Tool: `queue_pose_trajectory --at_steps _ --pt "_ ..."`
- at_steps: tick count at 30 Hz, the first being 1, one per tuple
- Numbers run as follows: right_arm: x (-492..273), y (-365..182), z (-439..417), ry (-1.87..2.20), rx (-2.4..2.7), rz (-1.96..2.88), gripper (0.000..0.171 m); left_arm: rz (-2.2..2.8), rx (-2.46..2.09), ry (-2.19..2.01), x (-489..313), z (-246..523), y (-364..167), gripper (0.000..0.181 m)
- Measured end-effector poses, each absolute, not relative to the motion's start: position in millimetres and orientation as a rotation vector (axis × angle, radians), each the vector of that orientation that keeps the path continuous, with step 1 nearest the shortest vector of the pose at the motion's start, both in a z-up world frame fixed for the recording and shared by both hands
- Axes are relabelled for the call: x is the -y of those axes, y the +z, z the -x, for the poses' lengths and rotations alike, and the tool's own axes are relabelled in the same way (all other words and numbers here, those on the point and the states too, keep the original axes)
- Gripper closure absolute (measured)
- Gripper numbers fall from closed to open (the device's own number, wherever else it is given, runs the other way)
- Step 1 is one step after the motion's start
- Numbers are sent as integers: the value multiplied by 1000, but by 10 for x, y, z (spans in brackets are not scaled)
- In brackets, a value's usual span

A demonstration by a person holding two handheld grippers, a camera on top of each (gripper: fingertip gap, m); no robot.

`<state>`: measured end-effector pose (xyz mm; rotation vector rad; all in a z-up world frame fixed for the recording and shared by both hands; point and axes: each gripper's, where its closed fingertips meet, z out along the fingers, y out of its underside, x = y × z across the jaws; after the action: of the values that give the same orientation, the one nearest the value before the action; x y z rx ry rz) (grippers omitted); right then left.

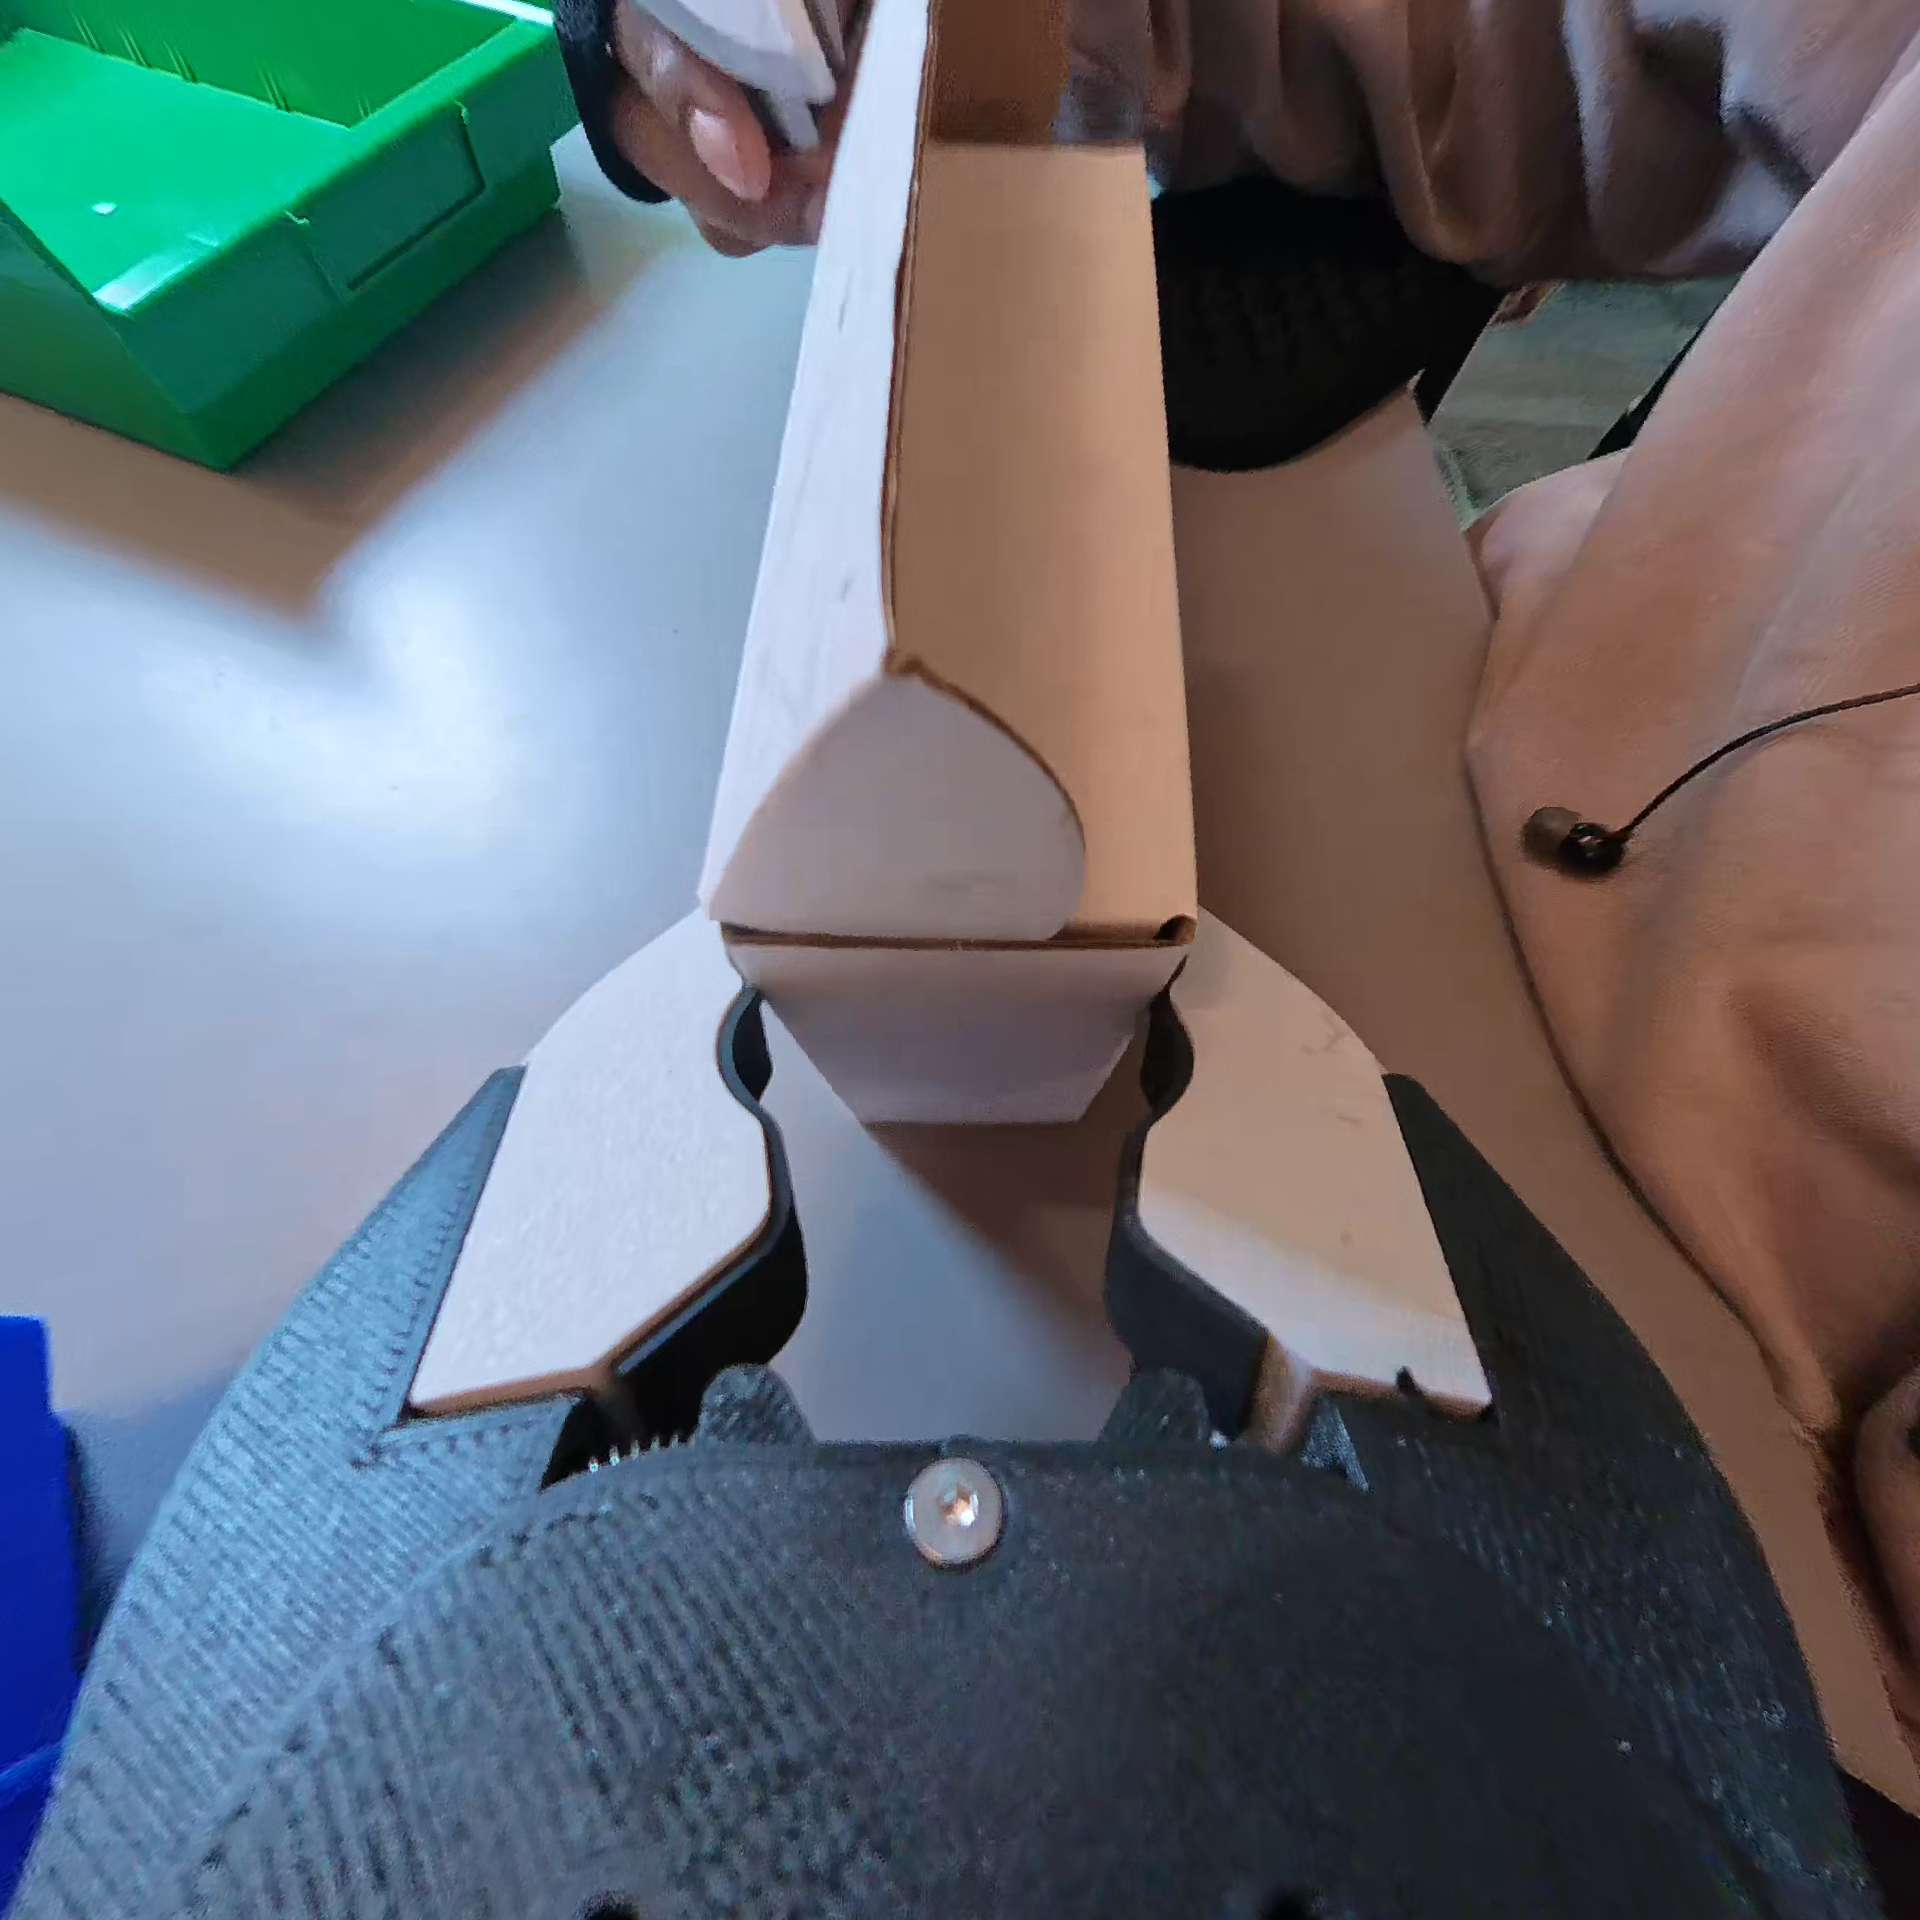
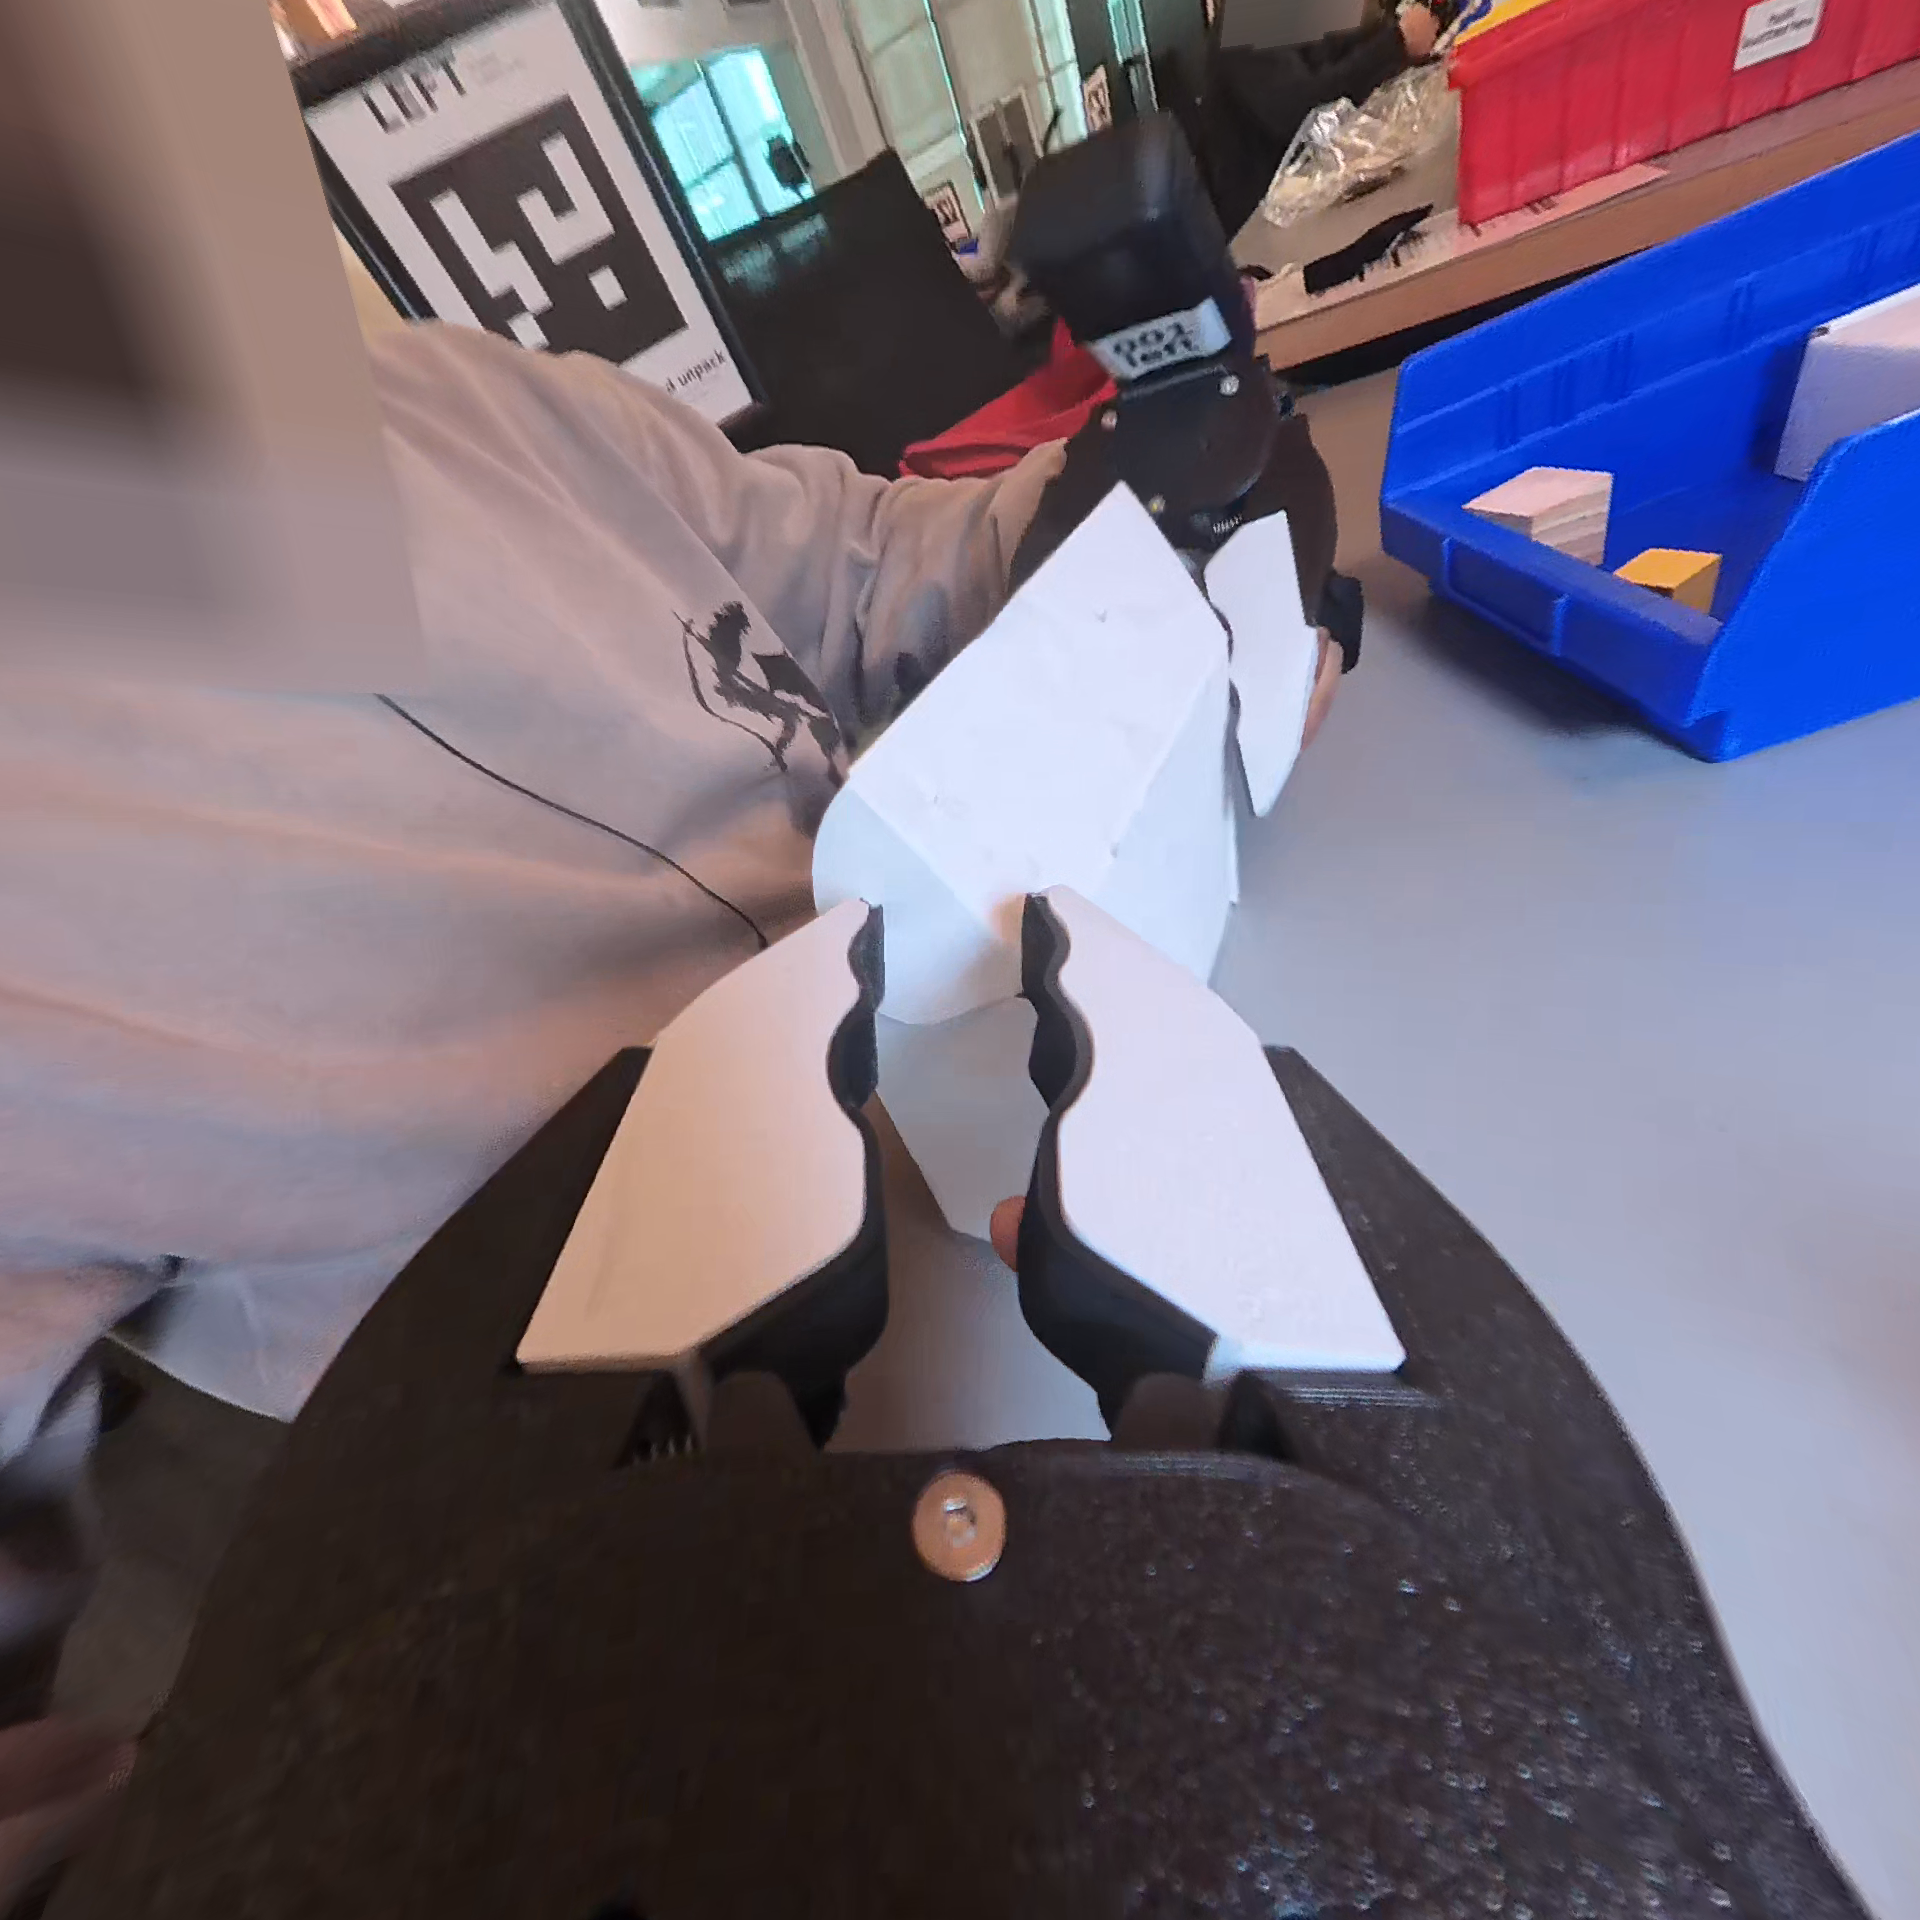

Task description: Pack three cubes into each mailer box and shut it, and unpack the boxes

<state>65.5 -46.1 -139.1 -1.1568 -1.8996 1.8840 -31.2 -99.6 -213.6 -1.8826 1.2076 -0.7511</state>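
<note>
A white mailer box (image 1: 1029, 520) is held in the air between both grippers, tilted, with its lid partly open and its brown inside showing. My left gripper (image 1: 956, 1023) is shut on the box's near end. In the right wrist view my right gripper (image 2: 951, 935) is shut on the rounded flap at the other end of the box (image 2: 1039, 748). The left gripper (image 2: 1195, 582) shows there at the far end. A white finger (image 1: 748, 62) of the right gripper and a hand show at the top of the left wrist view. No cube shows inside the box.
A blue bin (image 2: 1558, 613) on the grey table (image 2: 1558, 1039) at the right holds a pale cube (image 2: 1538, 509), a yellow cube (image 2: 1668, 577) and a white box (image 2: 1860, 384). A green bin (image 1: 239, 229) stands at the far left. The person's sweater (image 1: 1662, 727) is close at the right. Tip to tip, the grippers are about 15 cm apart.
</note>
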Motion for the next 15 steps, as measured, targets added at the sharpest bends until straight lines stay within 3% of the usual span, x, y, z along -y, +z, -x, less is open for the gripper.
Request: queue_pose_trajectory --at_steps 7,15 --pt "592 -1532 -746 1697 1979 1081 132 1799 -1060 -910 1005 244 -1967 105" --pt "791 -1503 -778 1480 2101 963 138 1793 -1078 -887 1032 193 -1983 110"
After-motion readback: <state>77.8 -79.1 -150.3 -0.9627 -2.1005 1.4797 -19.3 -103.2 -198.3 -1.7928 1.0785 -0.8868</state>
